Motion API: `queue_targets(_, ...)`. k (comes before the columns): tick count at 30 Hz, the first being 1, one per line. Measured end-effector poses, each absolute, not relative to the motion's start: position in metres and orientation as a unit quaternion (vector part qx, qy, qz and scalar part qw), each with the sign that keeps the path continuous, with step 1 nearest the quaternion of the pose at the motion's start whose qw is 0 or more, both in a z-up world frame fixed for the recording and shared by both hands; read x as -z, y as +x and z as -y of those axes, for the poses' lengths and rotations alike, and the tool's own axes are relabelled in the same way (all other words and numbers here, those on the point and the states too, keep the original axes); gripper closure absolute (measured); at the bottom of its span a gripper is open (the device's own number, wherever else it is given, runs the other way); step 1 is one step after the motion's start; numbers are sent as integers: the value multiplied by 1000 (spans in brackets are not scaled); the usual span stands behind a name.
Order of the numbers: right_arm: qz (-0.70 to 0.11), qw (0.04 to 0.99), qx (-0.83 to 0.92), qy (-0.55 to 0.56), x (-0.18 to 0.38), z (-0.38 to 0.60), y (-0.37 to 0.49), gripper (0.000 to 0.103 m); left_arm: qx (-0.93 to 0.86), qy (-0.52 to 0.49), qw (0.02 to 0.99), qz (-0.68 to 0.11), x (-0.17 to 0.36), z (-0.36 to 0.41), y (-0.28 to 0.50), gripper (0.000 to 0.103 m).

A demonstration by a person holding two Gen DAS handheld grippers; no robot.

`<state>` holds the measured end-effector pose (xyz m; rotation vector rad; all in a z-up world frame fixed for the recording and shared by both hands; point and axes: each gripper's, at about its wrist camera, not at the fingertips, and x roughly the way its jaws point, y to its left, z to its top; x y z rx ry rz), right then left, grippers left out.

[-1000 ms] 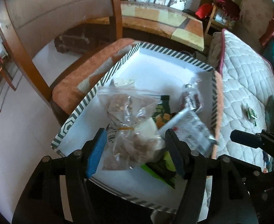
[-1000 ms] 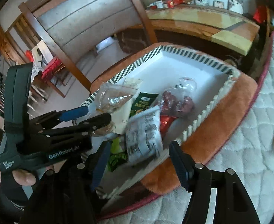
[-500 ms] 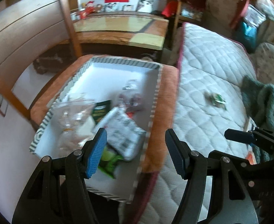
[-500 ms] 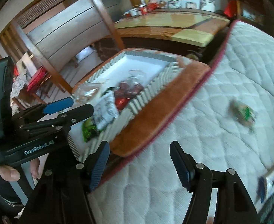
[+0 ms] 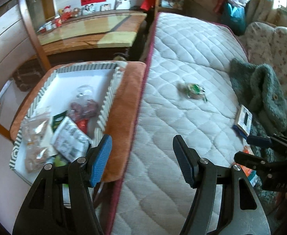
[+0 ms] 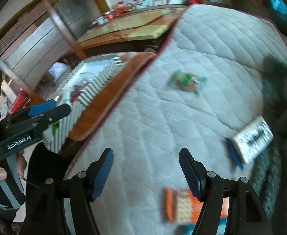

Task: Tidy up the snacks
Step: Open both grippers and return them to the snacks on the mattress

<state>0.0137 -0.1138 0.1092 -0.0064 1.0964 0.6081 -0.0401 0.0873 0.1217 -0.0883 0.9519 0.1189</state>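
Quilted mattress point(image 5: 182, 117) now underneath, striped box point(image 5: 112, 82) shifted left, both grippers empty.

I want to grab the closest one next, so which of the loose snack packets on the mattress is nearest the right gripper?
The orange packet, lying right beside the right gripper's fingertip; the green packet and silver-and-blue packet lie farther off.

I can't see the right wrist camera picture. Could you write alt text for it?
The right gripper, its jaws opening with nothing between them, hangs over a white quilted mattress where three snack packets lie loose: a green one, a silver one and an orange one. To the left sits a striped box with snacks inside.
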Motion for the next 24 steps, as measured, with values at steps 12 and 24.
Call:
queue_targets(12, -563, 802, -200, 5, -78, 203, 8, 32, 6, -47, 860, -507, -90, -45, -16, 38)
queue_targets(24, -617, 765, -181, 31, -34, 208, 11, 22, 8, -42, 852, -522, -78, -45, -16, 38)
